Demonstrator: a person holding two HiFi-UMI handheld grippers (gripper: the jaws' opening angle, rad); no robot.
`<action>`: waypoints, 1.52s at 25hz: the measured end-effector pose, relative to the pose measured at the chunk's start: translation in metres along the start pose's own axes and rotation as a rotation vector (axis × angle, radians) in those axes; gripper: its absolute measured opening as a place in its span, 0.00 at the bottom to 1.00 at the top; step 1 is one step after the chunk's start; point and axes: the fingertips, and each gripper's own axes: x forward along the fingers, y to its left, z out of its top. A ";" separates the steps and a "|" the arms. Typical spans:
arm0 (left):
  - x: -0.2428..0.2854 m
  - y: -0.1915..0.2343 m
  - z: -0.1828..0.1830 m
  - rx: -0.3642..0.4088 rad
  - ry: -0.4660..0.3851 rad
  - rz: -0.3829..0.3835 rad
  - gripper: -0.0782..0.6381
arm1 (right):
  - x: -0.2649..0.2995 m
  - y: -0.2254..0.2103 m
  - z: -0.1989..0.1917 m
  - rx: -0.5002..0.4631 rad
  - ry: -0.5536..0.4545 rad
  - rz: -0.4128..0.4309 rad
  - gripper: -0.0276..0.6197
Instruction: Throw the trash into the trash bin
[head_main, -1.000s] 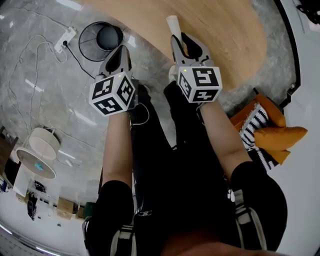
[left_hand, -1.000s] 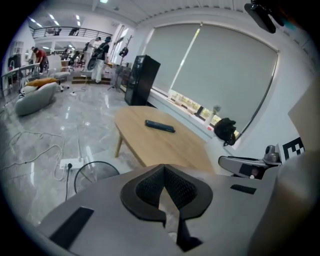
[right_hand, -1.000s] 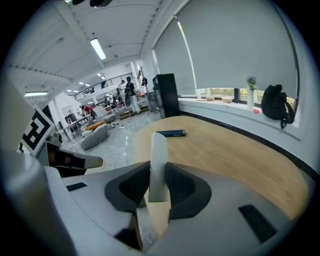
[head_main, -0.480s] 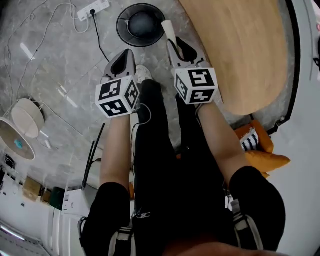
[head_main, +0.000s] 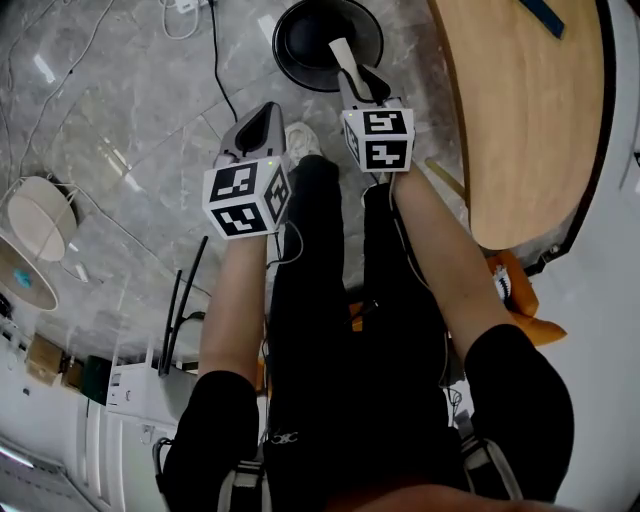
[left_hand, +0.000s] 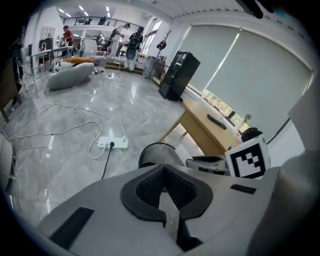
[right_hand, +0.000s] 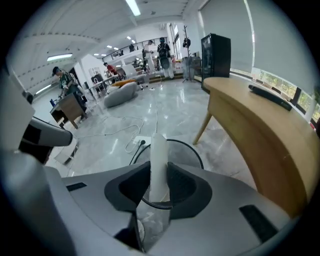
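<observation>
The right tongs (right_hand: 159, 189) are clenched on a white paper roll (right_hand: 159, 160). Their jaws have just eased a little wider, yet the roll stands upright between the pads. The left tongs (left_hand: 165, 199) are pressed together with nothing in them, at about 8 o'clock from the right pair in the head view.

The roll's free end hangs over the mouth of the black wire trash bin (head_main: 290, 40), which lies at 12 o'clock from the right tongs. The wooden surface (head_main: 520, 120) sits at 3 o'clock from the bin, and a power strip (left_hand: 112, 144) at its 10 o'clock.

To do the drop well, I would centre the roll over the opening, clear of the rim, tip it downward, then release fully.

No brand or writing is readable, only square markers on the cubes.
</observation>
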 end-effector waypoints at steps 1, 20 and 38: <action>0.002 0.004 -0.001 -0.001 0.004 -0.003 0.13 | 0.013 0.001 -0.004 -0.014 0.024 0.000 0.20; 0.042 0.068 -0.014 -0.029 0.044 0.005 0.13 | 0.160 0.009 -0.076 -0.021 0.359 0.011 0.28; -0.003 0.020 0.060 0.047 -0.082 -0.057 0.13 | 0.005 0.032 0.037 -0.073 -0.114 -0.017 0.06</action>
